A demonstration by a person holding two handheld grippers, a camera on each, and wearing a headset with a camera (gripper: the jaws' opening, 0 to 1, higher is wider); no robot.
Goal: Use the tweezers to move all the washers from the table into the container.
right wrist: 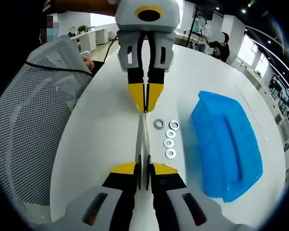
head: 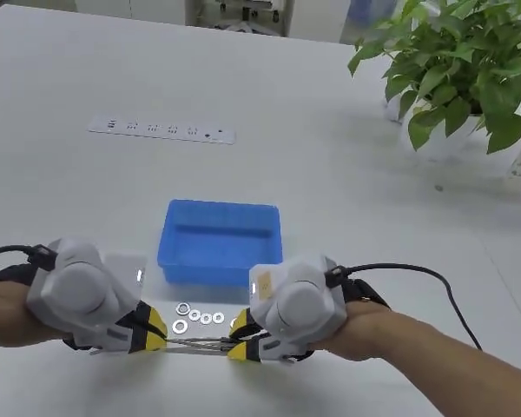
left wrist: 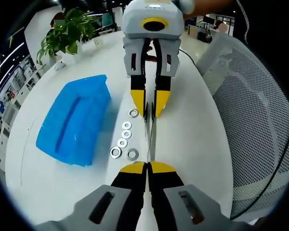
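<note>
- The left tool (head: 159,334) and right tool (head: 239,339) meet tip to tip, each clenched on one end of a single pair of tweezers (head: 200,346).
- Six washers (left wrist: 126,134) lie on the worktop (head: 330,191) just beyond.
- One blue container (head: 208,261) sits behind them.

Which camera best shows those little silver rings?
The left gripper view: the small silver metal washers lie close and unobstructed beside the blue plastic container. The right gripper view shows them similarly; the head view, tiny.
</note>
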